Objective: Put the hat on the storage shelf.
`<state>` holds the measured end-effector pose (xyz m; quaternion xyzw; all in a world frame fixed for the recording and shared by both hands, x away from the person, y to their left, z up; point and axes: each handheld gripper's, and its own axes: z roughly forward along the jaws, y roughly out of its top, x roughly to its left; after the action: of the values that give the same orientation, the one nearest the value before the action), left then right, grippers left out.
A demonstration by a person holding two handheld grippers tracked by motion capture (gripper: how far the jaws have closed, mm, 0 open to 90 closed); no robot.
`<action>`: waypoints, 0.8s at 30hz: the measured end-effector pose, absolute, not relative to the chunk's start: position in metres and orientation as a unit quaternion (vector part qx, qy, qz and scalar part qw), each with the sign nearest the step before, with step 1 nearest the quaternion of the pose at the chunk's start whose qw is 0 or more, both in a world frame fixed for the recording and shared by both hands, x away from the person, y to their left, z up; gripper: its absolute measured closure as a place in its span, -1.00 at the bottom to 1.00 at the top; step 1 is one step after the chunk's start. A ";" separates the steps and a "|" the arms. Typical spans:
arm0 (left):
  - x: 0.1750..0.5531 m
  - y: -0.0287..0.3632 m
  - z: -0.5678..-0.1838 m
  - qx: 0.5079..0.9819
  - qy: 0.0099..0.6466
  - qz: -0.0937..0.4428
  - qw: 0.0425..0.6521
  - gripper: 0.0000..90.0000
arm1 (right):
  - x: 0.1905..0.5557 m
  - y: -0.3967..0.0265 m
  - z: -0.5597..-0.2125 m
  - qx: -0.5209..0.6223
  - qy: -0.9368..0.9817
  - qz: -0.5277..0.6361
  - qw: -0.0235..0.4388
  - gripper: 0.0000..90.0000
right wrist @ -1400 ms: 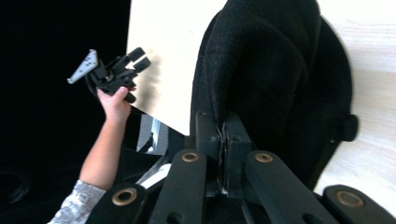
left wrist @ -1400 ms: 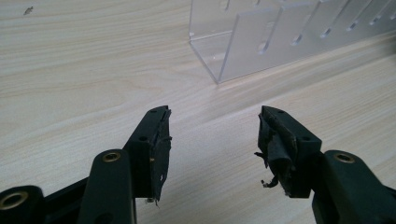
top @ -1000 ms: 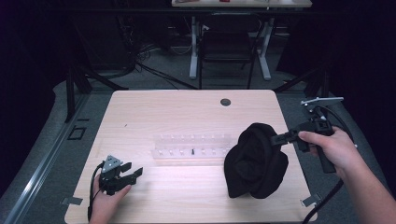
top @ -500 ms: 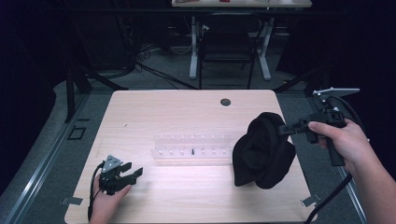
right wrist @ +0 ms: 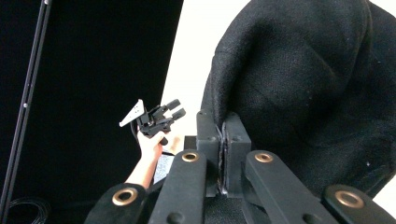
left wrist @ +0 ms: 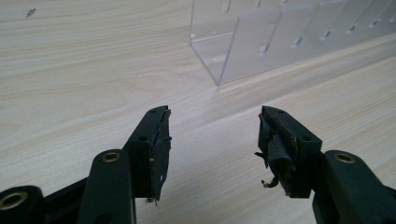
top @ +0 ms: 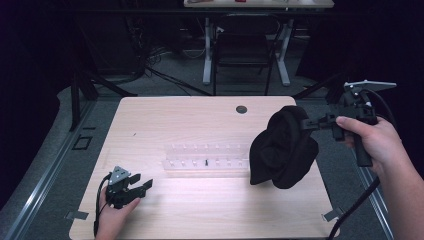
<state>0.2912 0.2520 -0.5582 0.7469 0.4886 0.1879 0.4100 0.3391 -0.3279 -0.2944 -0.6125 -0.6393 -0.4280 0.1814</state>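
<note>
Right gripper (top: 311,123) had lifted and pulled further right since the earlier frames, taking the black hat (top: 282,148) with it. Jaws were clamped on the hat's edge; hat hung over the table's (top: 175,115) right side, beside the clear plastic rack (top: 207,159). Left gripper (top: 142,186) hadn't moved: resting near the front-left corner, jaws spread, holding nothing.

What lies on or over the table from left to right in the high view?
Left tongs → clear rack → black cloth → right tongs, shut on the cloth's edge.
</note>
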 end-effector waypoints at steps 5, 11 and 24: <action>0.291 0.253 -0.558 0.744 0.491 0.190 0.412 -0.02 | 0.342 -0.326 -0.291 -0.612 -0.637 -0.431 0.182 0.96; 0.291 0.252 -0.558 0.747 0.490 0.186 0.410 -0.02 | 0.348 -0.320 -0.285 -0.615 -0.633 -0.433 0.180 0.96; 0.292 0.252 -0.558 0.745 0.489 0.188 0.413 -0.02 | 0.368 -0.293 -0.276 -0.604 -0.630 -0.449 0.192 0.96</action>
<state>0.2918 0.2523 -0.5584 0.7449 0.4891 0.1878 0.4131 0.3682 -0.2935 -0.2761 -0.6039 -0.6299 -0.4491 0.1921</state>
